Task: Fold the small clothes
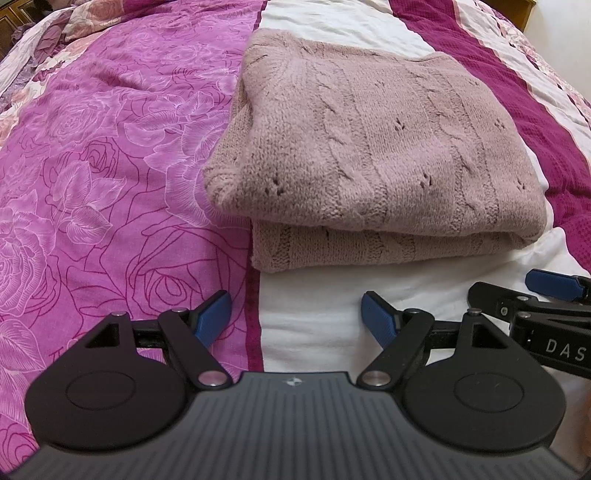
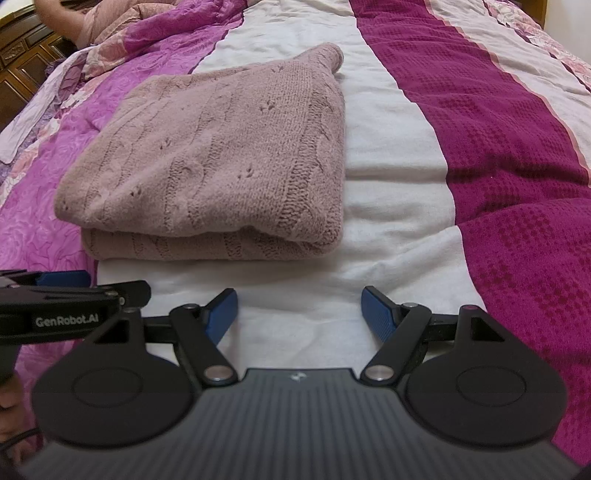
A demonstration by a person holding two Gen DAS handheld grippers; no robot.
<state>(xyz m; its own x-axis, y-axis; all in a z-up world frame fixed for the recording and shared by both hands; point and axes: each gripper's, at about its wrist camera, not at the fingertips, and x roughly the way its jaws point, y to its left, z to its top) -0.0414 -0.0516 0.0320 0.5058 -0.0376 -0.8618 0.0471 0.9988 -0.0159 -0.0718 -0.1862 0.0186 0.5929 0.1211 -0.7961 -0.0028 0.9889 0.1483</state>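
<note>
A dusty-pink cable-knit sweater lies folded in a thick rectangle on the bed, its doubled edge facing me. In the right wrist view the same sweater sits to the upper left. My left gripper hovers just short of the sweater's near edge, open, with only bedding between its blue pads. My right gripper is open too, over the white stripe, right of the sweater's near corner. Each gripper shows at the edge of the other's view: the right one, the left one.
The bed cover has a pink rose-print band on the left, a white stripe in the middle and a magenta waffle band on the right. Dark wooden furniture stands beyond the bed's far left corner, where a person's arm shows.
</note>
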